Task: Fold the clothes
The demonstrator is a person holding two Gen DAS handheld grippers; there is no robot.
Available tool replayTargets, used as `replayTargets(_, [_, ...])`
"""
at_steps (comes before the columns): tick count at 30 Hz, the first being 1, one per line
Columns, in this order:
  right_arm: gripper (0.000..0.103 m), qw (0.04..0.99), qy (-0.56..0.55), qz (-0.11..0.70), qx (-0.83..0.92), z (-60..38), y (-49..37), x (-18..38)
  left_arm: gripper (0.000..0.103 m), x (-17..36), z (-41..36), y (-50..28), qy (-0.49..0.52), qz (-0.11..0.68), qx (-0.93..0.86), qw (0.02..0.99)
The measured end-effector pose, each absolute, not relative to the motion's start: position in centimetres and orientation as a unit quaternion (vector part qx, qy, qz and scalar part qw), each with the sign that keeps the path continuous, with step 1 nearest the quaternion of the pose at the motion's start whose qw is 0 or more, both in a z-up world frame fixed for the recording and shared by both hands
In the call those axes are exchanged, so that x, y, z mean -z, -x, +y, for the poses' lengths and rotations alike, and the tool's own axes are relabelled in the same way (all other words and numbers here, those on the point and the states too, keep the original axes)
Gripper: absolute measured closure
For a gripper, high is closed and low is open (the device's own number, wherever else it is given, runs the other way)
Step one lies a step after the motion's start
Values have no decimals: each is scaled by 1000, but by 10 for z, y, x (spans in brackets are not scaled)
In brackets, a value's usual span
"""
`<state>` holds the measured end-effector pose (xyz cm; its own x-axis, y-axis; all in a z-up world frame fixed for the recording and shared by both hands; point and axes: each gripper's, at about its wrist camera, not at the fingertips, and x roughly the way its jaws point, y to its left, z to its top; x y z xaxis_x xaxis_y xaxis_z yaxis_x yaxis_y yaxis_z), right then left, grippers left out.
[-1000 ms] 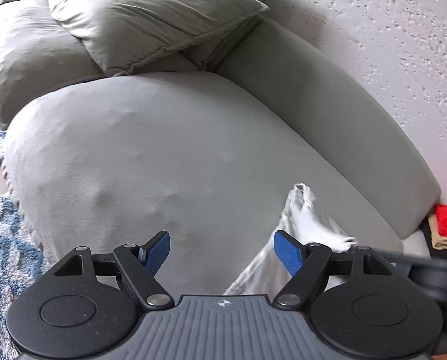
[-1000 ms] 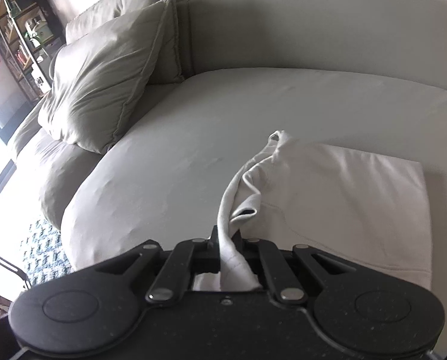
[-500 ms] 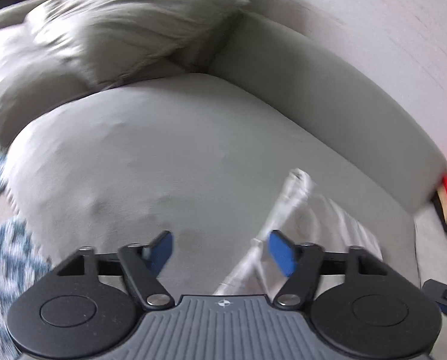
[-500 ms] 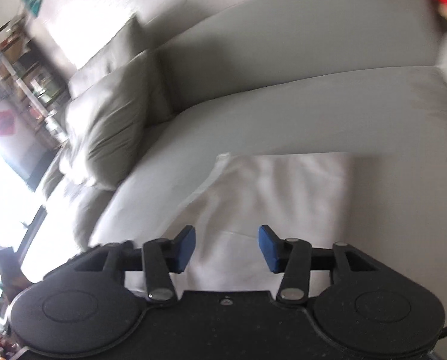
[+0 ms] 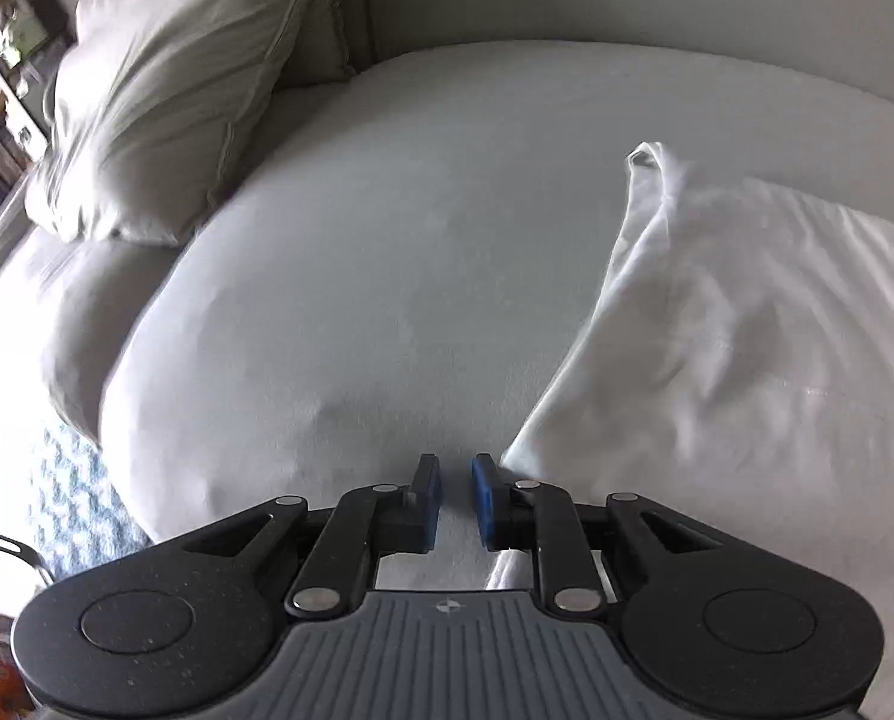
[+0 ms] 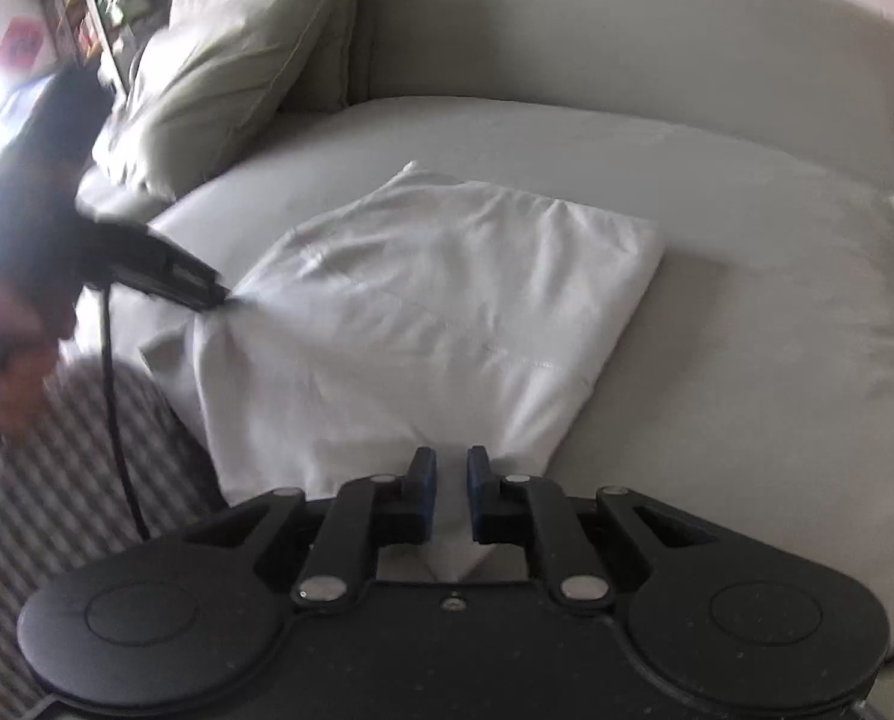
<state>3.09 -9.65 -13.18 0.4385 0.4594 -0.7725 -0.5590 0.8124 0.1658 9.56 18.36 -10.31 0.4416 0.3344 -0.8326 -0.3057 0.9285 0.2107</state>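
White fabric, a folded garment (image 5: 741,348), lies at the right of the left wrist view on a grey sofa cushion (image 5: 357,276). At lower centre, the left gripper (image 5: 456,495) tilts down over the cushion just beside the garment's near left corner. Its blue pads are closing, a narrow gap between them with only bare cushion showing through. A grey pillow (image 5: 177,90) leans at upper left.

Right wrist view: the garment (image 6: 447,300) fills the centre. The right gripper (image 6: 447,489) angles down at its near edge, jaws closing; cloth shows in the gap, but a pinch cannot be confirmed. At left, a hand (image 6: 12,366) holds the left gripper (image 6: 222,300), its tip touching the garment's left corner.
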Motion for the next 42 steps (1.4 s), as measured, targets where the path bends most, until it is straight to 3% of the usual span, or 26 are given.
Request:
replayTargets(4, [92, 837, 34, 456, -301, -120, -22, 122, 84, 91, 207, -67, 56, 454, -180, 871])
replayTargets(12, [91, 850, -152, 412, -290, -171, -61, 107, 83, 48, 171, -52, 17, 325, -80, 942])
replayTargets(17, [91, 800, -314, 427, -282, -174, -113, 140, 83, 58, 127, -95, -15, 343, 40, 938])
replayTargets(26, [91, 731, -394, 471, -298, -135, -192, 213, 83, 122, 159, -178, 43, 400, 11, 915])
replayTargets(28, [103, 739, -399, 467, -277, -136, -204, 227, 72, 130, 172, -186, 49, 397, -45, 915])
replayTargets(29, [103, 751, -401, 457, -258, -139, -211, 230, 58, 132, 177, -187, 54, 398, -64, 914])
replayTargets(32, [103, 795, -401, 415, -185, -150, -225, 232, 56, 135, 187, -188, 65, 396, -107, 909])
replayTargets(34, [103, 817, -399, 394, -134, -156, -229, 232, 64, 131, 190, -180, 67, 387, -130, 910])
replayTargets(36, [103, 815, -413, 391, -108, -162, -228, 230, 79, 125, 195, -168, 44, 372, -170, 912])
replayTargets(40, [97, 814, -403, 397, -132, -164, -206, 213, 78, 105, 202, -135, 96, 337, -104, 931])
replayTargets(42, [97, 803, -390, 411, -184, -156, -189, 205, 77, 104, 196, -127, 95, 360, -55, 926])
